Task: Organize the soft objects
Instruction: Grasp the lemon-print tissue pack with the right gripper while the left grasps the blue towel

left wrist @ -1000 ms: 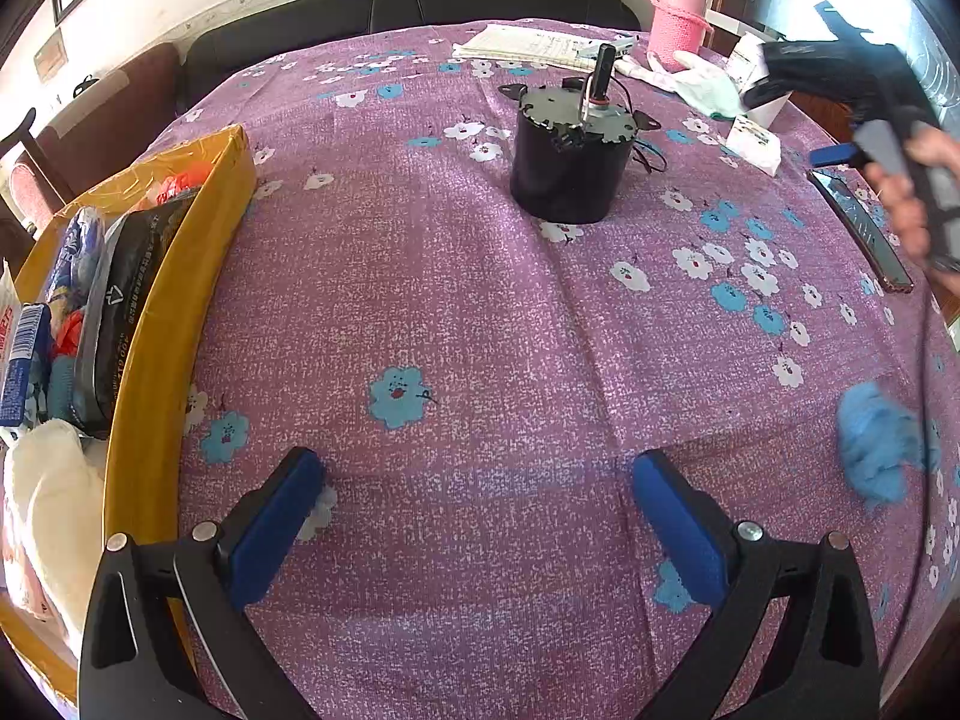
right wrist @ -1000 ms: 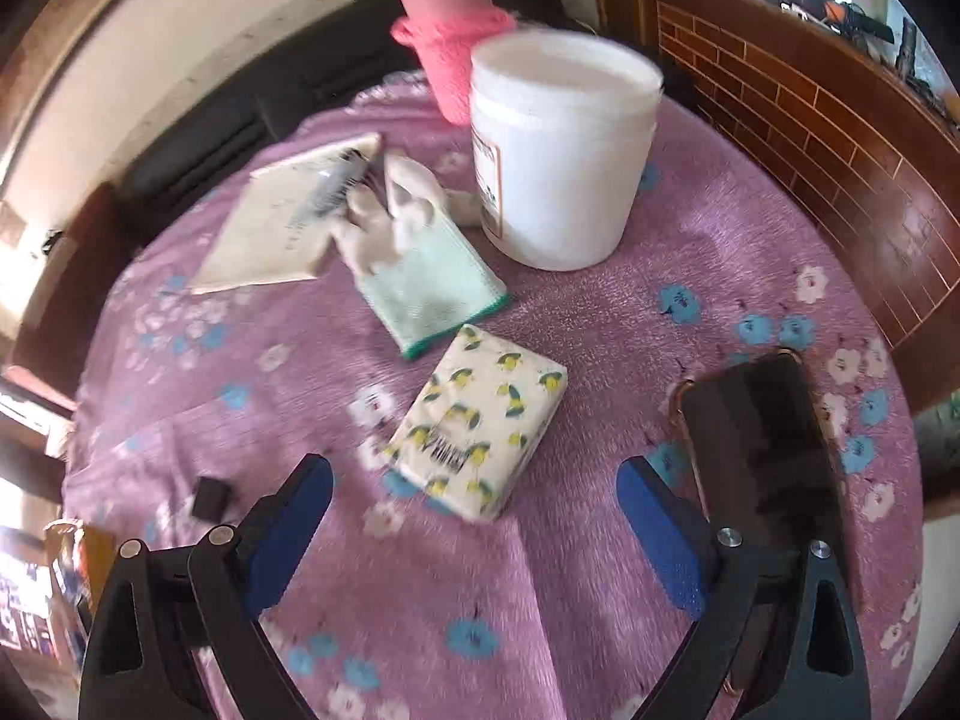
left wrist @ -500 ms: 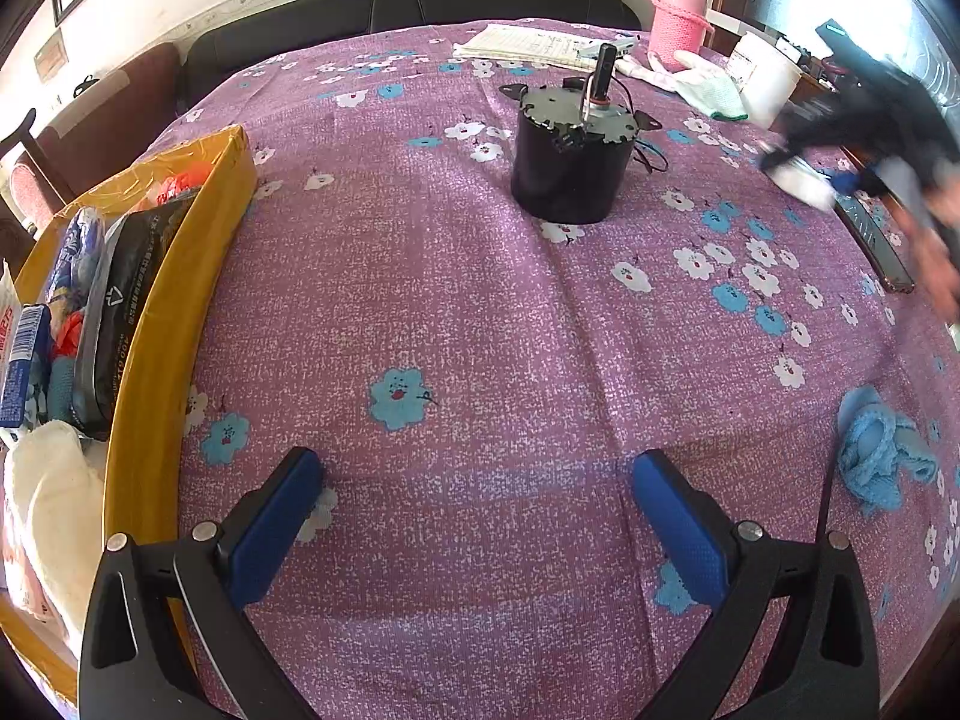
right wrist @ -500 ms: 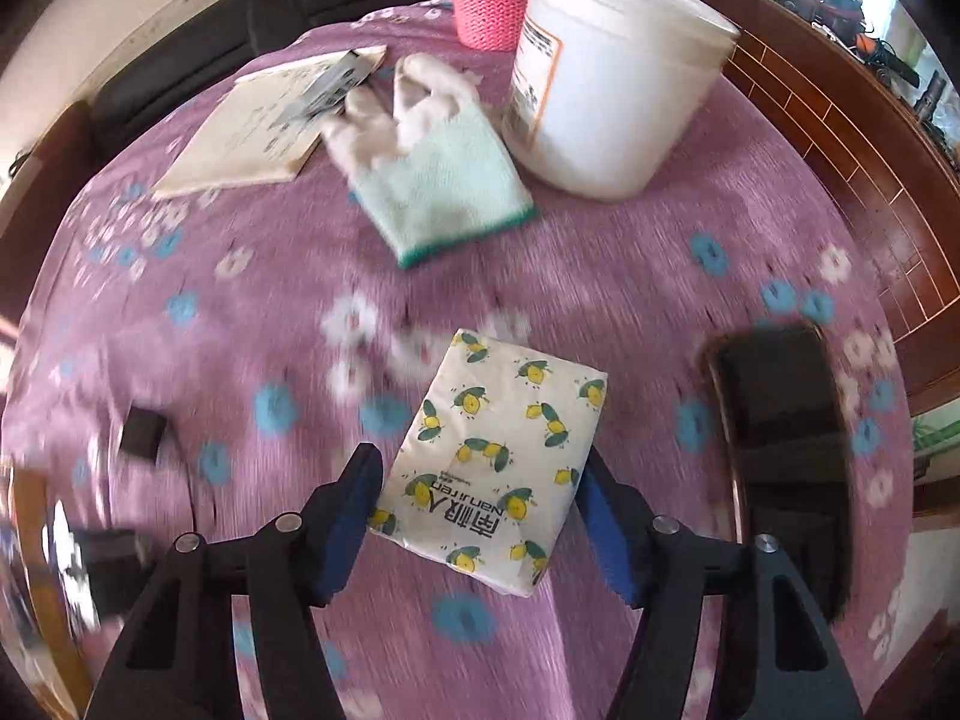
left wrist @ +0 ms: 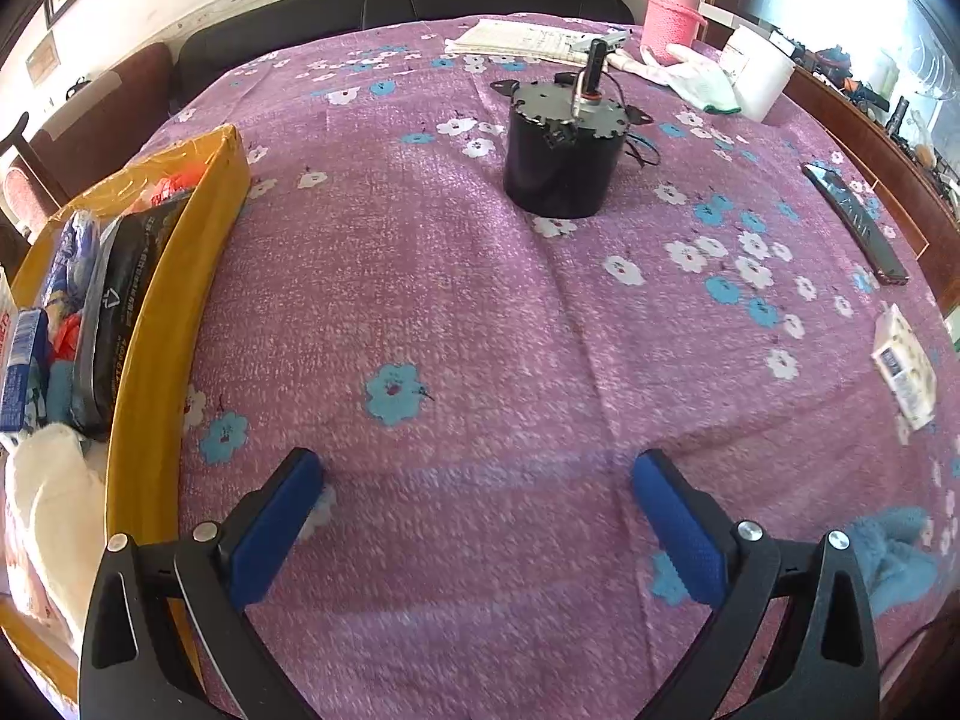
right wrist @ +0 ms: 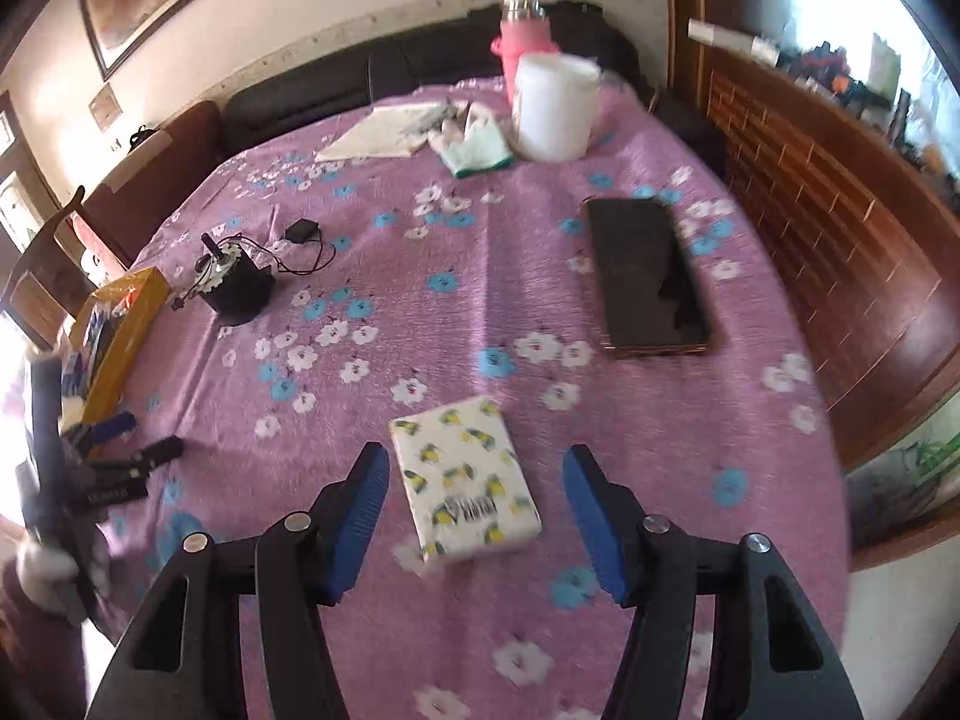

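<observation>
A white tissue pack with yellow lemons [right wrist: 465,474] lies flat on the purple flowered tablecloth [right wrist: 480,300]. My right gripper [right wrist: 471,510] is open, its blue pads on either side of the pack's near end, not touching it. The pack also shows at the right edge of the left wrist view [left wrist: 903,369]. My left gripper [left wrist: 477,516] is open and empty above the cloth. A blue fluffy cloth [left wrist: 897,552] lies at its right. A white and green glove [right wrist: 474,144] lies at the far side. A yellow box [left wrist: 162,312] at the left holds several soft items.
A black motor with wires [left wrist: 561,150] stands mid-table. A black phone [right wrist: 648,276] lies at the right. A white jar [right wrist: 555,105] and a pink bottle [right wrist: 525,30] stand at the far edge, beside papers [right wrist: 384,132]. A dark sofa stands behind the table.
My right gripper carried the tissue pack from the far side to the near right of the table. It has opened, and the pack lies loose between its pads. The left gripper has not moved.
</observation>
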### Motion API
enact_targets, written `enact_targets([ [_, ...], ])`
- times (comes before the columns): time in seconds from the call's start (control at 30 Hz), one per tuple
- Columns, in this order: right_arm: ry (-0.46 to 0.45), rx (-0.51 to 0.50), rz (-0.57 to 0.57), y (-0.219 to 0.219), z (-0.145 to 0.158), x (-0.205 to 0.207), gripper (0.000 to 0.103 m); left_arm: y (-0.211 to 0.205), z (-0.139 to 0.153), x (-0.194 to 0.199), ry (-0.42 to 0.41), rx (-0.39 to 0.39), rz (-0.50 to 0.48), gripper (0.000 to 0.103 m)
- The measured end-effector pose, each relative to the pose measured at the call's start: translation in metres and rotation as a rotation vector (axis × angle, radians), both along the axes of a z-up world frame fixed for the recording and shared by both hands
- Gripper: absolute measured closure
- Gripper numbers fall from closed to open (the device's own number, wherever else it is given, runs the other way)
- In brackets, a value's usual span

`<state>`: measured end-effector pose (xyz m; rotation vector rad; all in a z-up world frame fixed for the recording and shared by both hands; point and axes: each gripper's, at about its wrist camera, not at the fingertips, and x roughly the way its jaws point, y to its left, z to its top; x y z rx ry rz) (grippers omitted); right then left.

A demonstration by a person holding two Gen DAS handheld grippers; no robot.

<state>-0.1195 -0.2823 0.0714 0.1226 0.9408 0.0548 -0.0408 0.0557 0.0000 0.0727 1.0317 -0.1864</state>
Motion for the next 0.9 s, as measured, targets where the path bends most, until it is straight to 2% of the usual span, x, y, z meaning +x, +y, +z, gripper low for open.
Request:
enact_targets([
  [0.07, -0.004, -0.038, -0.004, -0.005, -0.004, -0.012, 0.038, -0.002, 0.007, -0.008, -0.013, -0.052, -0.005, 0.0],
  [0.17, 0.015, -0.033, -0.029, -0.014, -0.016, -0.008, 0.038, -0.017, 0.028, -0.029, -0.067, -0.1, -0.046, 0.0],
  [0.33, 0.025, 0.029, -0.019, -0.024, -0.027, -0.007, 0.03, -0.065, 0.047, -0.065, -0.13, -0.048, -0.195, 0.0],
  [0.47, 0.025, 0.063, -0.01, -0.025, -0.032, -0.009, 0.029, -0.1, 0.033, -0.069, -0.086, -0.023, -0.273, 0.0],
  [0.57, 0.029, 0.077, -0.001, -0.026, -0.035, -0.012, 0.028, -0.115, 0.018, -0.062, -0.059, 0.021, -0.27, 0.0],
  [0.7, 0.028, 0.087, 0.005, -0.029, -0.036, -0.014, 0.024, -0.121, 0.014, -0.052, -0.049, 0.02, -0.25, 0.0],
  [0.83, 0.034, 0.088, 0.017, -0.029, -0.036, -0.008, 0.022, -0.131, 0.01, -0.052, -0.059, 0.035, -0.285, 0.0],
  [0.9, 0.042, 0.09, 0.026, -0.027, -0.037, -0.003, 0.022, -0.133, 0.005, -0.053, -0.047, 0.056, -0.296, 0.012],
])
